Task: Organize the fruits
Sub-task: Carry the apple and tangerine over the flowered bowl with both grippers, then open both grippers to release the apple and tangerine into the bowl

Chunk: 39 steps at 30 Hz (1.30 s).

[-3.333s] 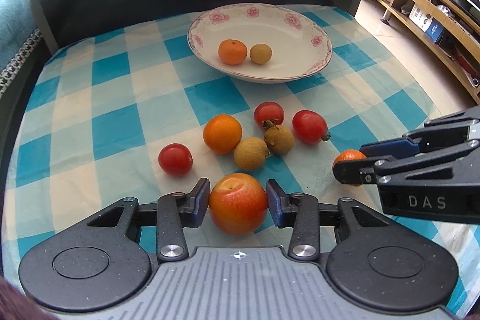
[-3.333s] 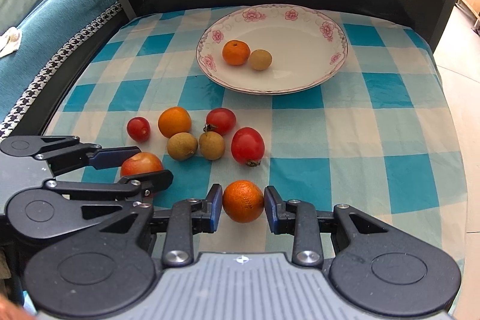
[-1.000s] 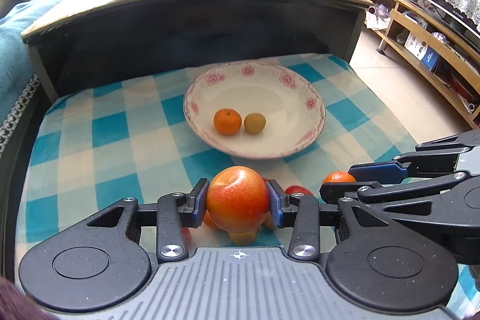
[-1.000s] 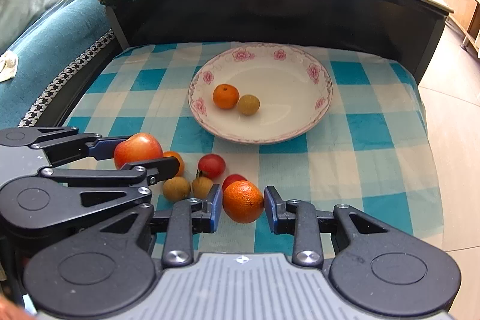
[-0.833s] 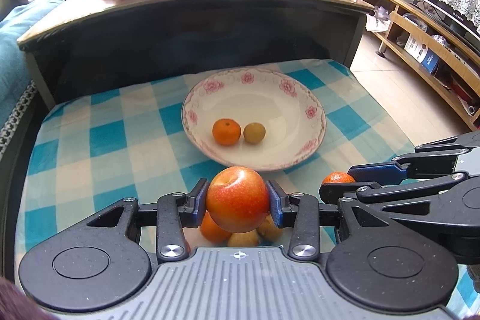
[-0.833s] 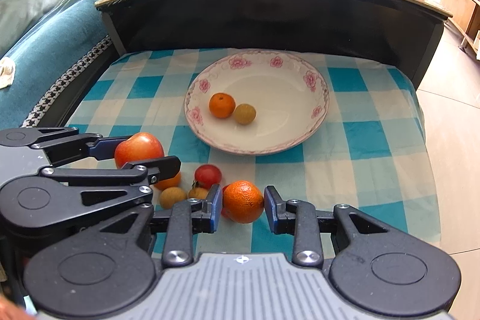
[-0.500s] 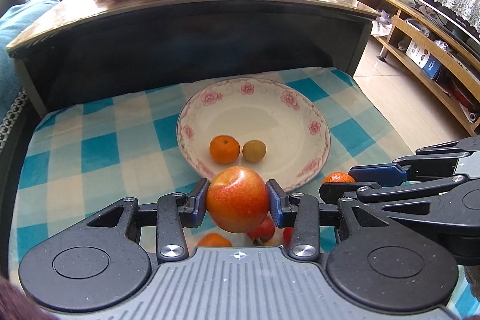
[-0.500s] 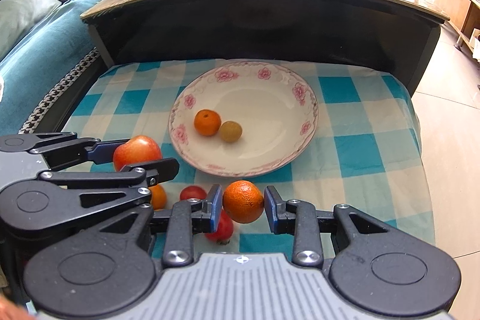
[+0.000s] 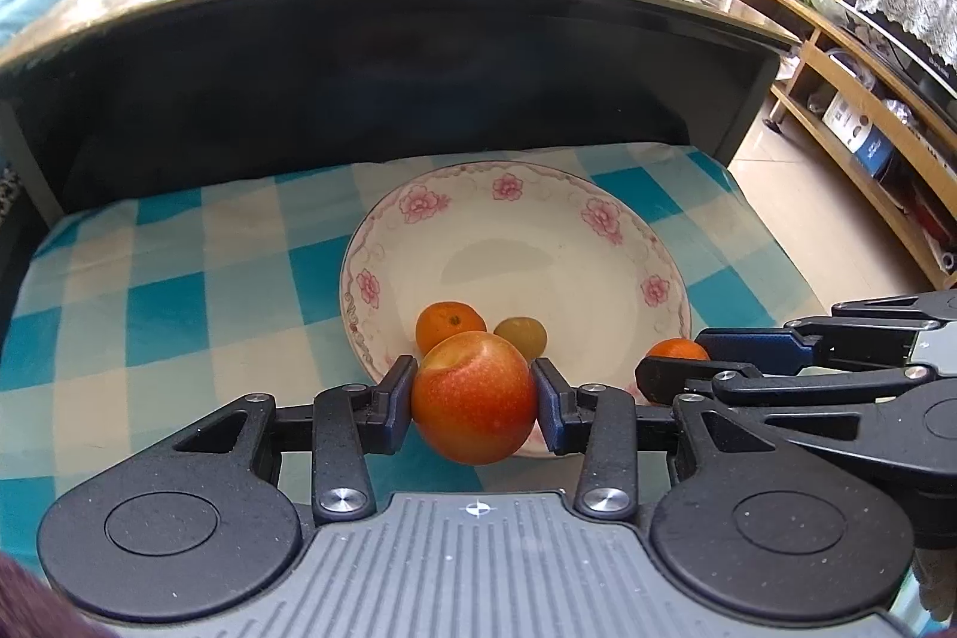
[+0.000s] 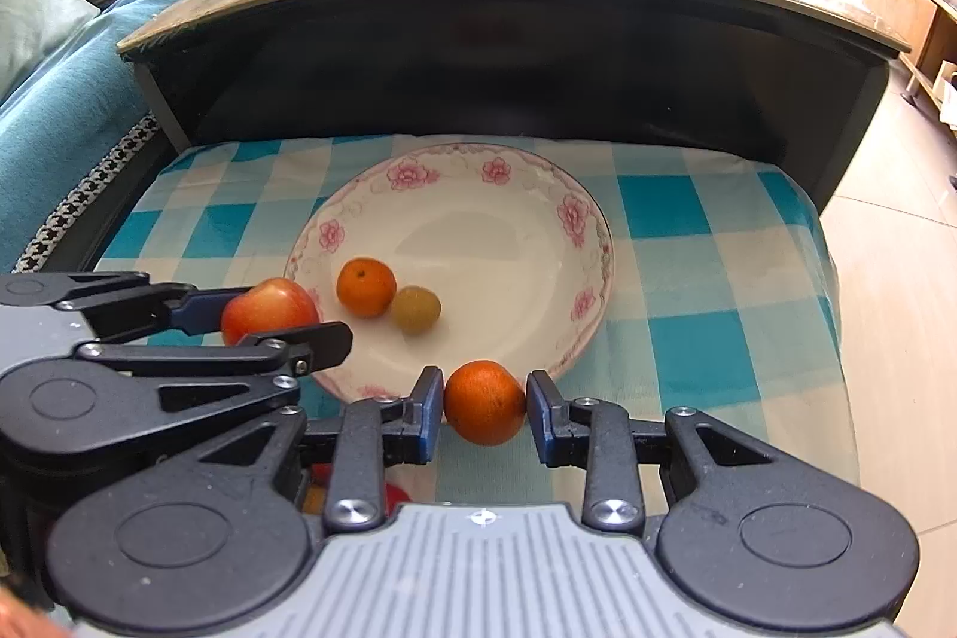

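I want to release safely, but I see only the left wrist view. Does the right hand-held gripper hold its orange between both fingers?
Observer: Yes. The right hand-held gripper clamps the orange from both sides, at the near rim of the plate.
Operator: Where is my apple from that side?
Observer: The apple in the left hand-held gripper appears at the plate's left rim, left of the small orange.
Operator: Is other fruit outside the plate?
Observer: Red fruit shows under the right hand-held gripper, mostly hidden.
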Available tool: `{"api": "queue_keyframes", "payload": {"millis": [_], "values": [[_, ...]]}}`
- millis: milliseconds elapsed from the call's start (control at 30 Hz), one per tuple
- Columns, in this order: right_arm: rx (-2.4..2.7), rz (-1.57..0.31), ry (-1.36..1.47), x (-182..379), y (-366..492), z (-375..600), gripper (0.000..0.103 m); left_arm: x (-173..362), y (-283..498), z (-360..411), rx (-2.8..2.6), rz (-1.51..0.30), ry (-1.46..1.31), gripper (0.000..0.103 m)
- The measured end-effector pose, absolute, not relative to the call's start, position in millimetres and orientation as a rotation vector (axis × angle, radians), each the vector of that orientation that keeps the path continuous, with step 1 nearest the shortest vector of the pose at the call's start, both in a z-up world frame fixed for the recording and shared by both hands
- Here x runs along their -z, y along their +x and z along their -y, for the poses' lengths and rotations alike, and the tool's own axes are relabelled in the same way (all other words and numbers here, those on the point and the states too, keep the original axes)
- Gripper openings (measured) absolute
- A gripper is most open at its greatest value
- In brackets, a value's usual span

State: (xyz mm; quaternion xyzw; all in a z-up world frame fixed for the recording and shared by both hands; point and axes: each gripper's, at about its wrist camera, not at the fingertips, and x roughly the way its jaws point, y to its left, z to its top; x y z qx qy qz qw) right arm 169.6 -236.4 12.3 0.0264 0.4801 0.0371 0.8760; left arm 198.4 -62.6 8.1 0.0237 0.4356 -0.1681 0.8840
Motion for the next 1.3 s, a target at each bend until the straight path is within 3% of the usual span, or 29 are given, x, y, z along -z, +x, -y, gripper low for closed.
{"api": "queue_keyframes", "payload": {"millis": [667, 1300], "values": [[-0.068, -0.984, 0.073, -2.2, 191.8, 241.5, 0.033, -5.0, 215.5, 65.0, 0.331, -0.907, 0.032, 0.048], [-0.08, -0.917, 0.068, -32.2, 171.4, 233.9, 0.034, -42.9, 190.2, 53.6, 0.322, -0.833, 0.072, 0.056]]}}
